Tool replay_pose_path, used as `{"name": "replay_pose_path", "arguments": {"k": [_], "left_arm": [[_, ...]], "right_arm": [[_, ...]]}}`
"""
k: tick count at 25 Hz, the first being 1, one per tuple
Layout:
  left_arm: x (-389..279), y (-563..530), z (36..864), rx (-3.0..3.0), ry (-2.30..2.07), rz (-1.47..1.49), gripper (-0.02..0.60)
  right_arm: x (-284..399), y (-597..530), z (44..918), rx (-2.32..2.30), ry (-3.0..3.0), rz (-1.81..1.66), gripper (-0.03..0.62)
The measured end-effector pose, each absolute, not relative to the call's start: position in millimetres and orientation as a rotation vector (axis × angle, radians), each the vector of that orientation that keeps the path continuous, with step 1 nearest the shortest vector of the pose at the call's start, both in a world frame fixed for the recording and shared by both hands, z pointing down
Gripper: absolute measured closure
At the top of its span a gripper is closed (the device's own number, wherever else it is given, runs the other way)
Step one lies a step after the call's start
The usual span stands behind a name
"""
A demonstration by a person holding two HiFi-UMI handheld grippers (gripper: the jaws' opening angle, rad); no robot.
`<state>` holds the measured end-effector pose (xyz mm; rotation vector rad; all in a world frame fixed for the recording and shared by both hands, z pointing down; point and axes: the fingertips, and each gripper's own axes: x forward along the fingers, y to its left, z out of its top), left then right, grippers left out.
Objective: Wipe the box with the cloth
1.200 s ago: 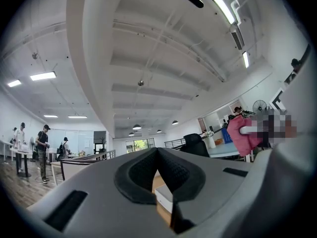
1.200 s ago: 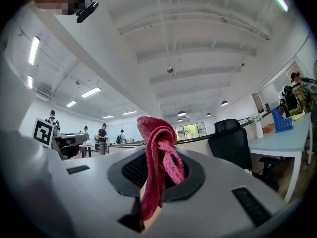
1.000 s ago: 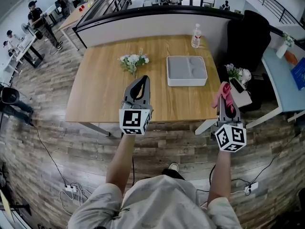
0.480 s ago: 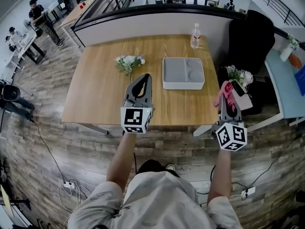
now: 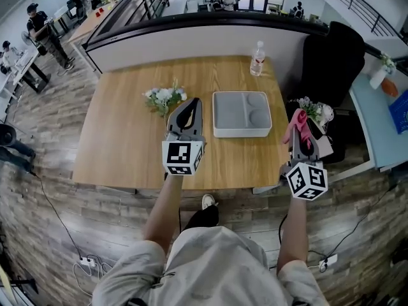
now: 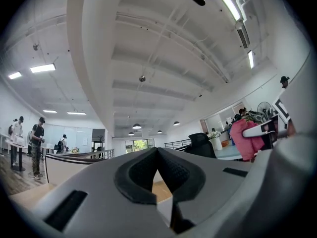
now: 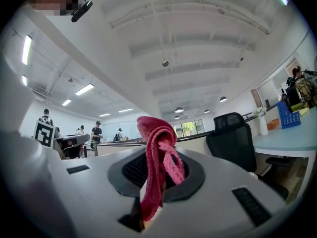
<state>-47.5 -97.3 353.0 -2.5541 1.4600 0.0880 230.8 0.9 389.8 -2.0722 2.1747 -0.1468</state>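
**A:** What's different from a second ago?

**B:** In the head view the bench [image 5: 121, 139] has slid lower in the frame and now looks larger. The flowers [image 5: 162, 97] lie left of centre. Just right of them the left claw [image 5: 191, 102] points up the frame. Its tip has drawn level with the box's far rim, where earlier it reached only the near part.

**A:** Is that claw holding anything?

**B:** No. In its own view the two pads are clenched tip to tip, with only a sliver of bench showing in the gap below.

**A:** And the box?

**B:** The grey box [image 5: 220, 116] lies flat at mid-frame, just right of the left claw, with shallow hollows in its top. A bottle [image 5: 257, 59] stands beyond it near the far edge.

**A:** The cloth?

**B:** The pink cloth [image 5: 299, 125] is at the right of the frame, gripped in the right claw [image 5: 299, 116] with a fold standing out past the tips. It is near the bench's right edge and apart from the box.

**A:** Anything hard to make out?

**B:** The left claw's marker cube covers part of the near edge, and the right claw hides the near right corner. I can't tell whether the left claw touches the wood.

**A:** What about room to move?

**B:** There is bare wood left of the flowers and in front of the box. The right edge runs close beside the box, and a black chair [image 5: 331, 56] stands beyond it at upper right.
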Motion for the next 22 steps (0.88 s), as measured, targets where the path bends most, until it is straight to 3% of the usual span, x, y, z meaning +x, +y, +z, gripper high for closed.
{"name": "replay_pose_path", "arguments": {"k": [11,22], "left_arm": [[-80.7,-213.7,362.1,-2.575,1.517,0.1,0.574],[-74.7,-262.7,358.4,-2.616,1.448,0.114,0.574]], "right_arm": [[208.4,-117.7,379.0,-2.089,2.215,-0.13,0.532],[201.3,-174.7,379.7,-2.083,2.224,-0.14,0.531]]}}
